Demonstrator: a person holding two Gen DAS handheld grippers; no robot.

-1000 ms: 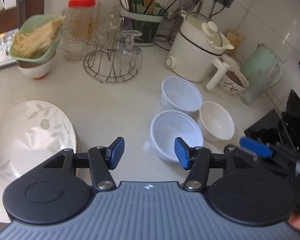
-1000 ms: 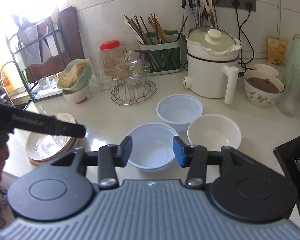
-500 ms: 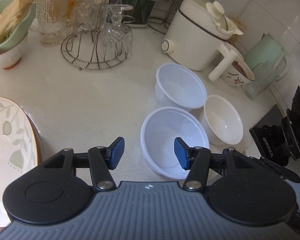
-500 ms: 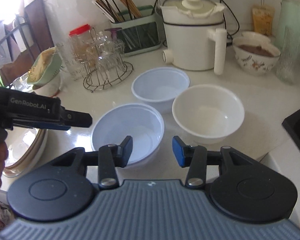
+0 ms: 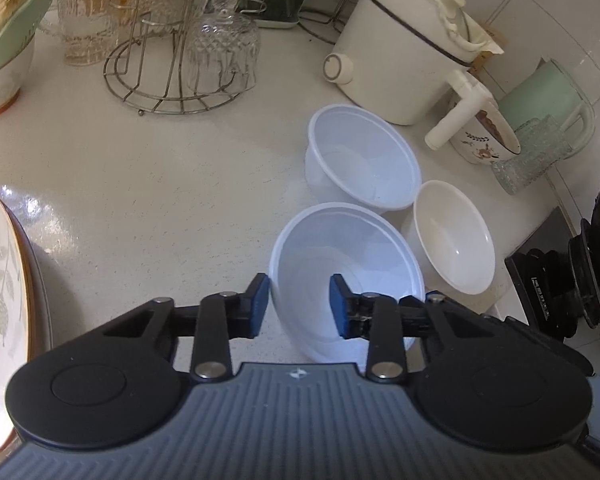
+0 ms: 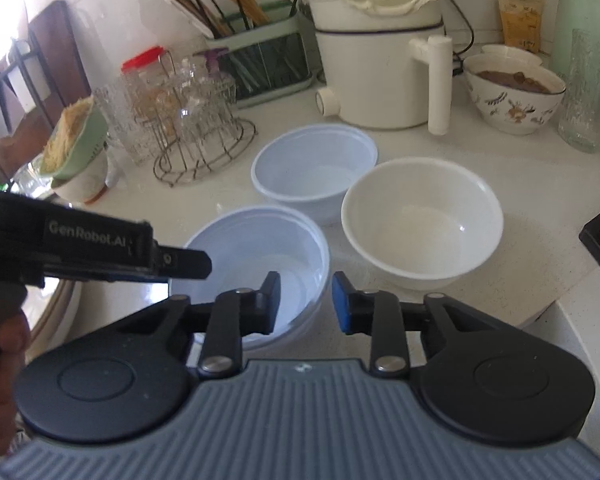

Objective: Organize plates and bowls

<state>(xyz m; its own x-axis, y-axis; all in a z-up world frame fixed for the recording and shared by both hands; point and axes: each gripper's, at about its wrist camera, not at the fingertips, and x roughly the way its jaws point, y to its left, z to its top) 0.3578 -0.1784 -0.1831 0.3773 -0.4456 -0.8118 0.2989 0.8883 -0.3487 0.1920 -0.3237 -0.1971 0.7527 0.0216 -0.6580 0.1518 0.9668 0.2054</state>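
1. Speckled white kitchen countertop (image 5: 148, 184), tiled wall behind, strong light at the far left of the right wrist view.
2. Left gripper (image 5: 299, 305): jaws moderately apart, straddling the near-left rim of the nearest white plastic bowl (image 5: 352, 256); one blue pad outside the wall, one inside. Contact with the wall cannot be told.
3. Right gripper (image 6: 306, 302): jaws moderately apart, nothing between them, poised over the right rim of the same bowl (image 6: 260, 256). Left gripper's black body (image 6: 100, 248) crosses this view from the left, above that bowl.
4. Second white plastic bowl (image 5: 364, 160) sits just behind the first, rims close or touching; cannot tell which.
5. White ceramic bowl (image 5: 454, 236) just right of both, upright, nothing inside.
6. Leaf-patterned plate (image 5: 0, 280) at the far left counter edge, atop a gold-rimmed one.
7. Further back: white electric cooker (image 5: 400, 52) with side handle, wire rack of inverted glasses (image 5: 188, 56), green colander (image 6: 76, 140) on a bowl, chopstick holder (image 6: 260, 60), patterned bowl (image 6: 516, 96) with brown contents, textured glass (image 6: 588, 92), green kettle (image 5: 548, 104).
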